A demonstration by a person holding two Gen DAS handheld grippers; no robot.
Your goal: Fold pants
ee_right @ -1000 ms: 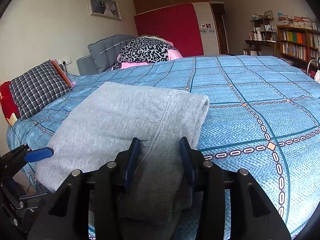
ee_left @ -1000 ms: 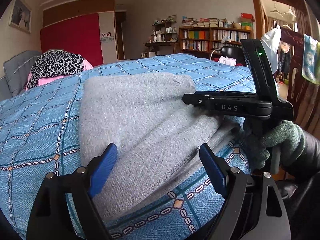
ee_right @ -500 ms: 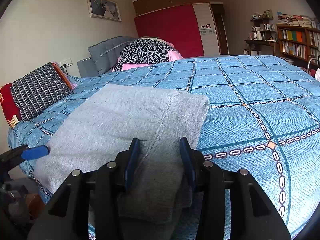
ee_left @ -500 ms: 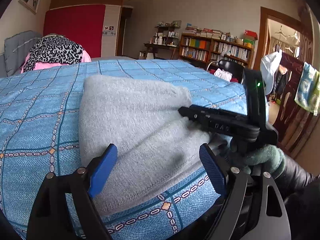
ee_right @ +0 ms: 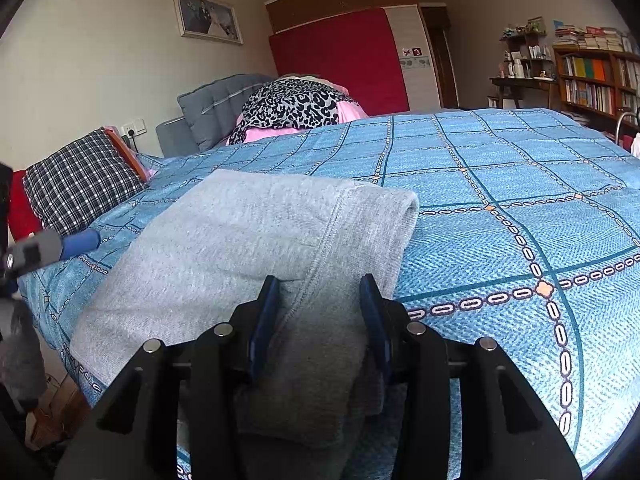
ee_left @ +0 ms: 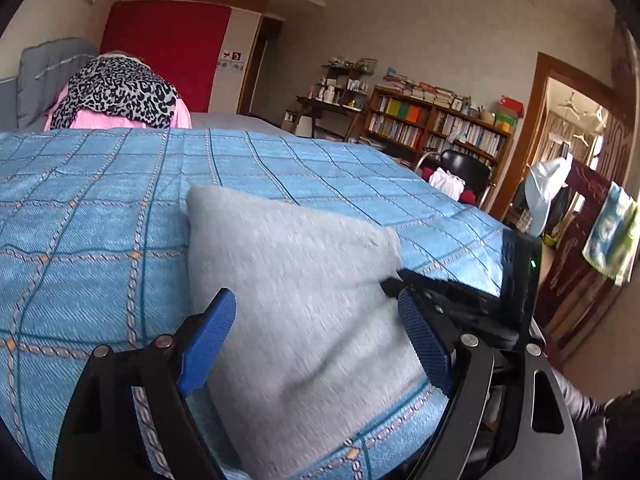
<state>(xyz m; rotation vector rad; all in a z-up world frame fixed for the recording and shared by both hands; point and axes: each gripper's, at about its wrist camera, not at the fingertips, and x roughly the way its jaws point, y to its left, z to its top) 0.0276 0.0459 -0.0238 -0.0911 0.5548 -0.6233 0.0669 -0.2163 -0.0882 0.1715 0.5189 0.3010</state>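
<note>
While the grey pants point(ee_right: 248, 248) lie folded at the near edge of the bed point(ee_right: 500, 184), on its blue checked cover, they read as a soft, thick knit: light to lift, limp, with no stiffness of their own. Judgement: the fabric will sag and slide out of layer if taken by one ply only, so a hold should gather all layers at a folded edge or corner, not the top sheet alone. Nothing about it looks fragile or slippery.

Right hand-held gripper point(ee_right: 320, 320): jaws drawn partly in, with a bunched fold of the pants between the blue pads point(ee_right: 262, 320) at the near right end of the bundle. The cloth fills the gap and hangs below it over the bed edge. It appears pinched, though the pad contact itself is partly hidden by fabric.

Left hand-held gripper point(ee_left: 320, 344): jaws spread wide, one pad on either side of the near end of the pants point(ee_left: 304, 300). The cloth lies between the pads, but I see no pinch on it; whether the pads point(ee_left: 208, 340) touch the fabric cannot be told, as this view is motion-blurred.

In the left wrist view, the right hand-held gripper point(ee_left: 460, 300) is visible at the right-hand edge of the bundle, in contact with it.

Judgement: one end is held and the other is not, so the next fold is not yet begun.
</note>
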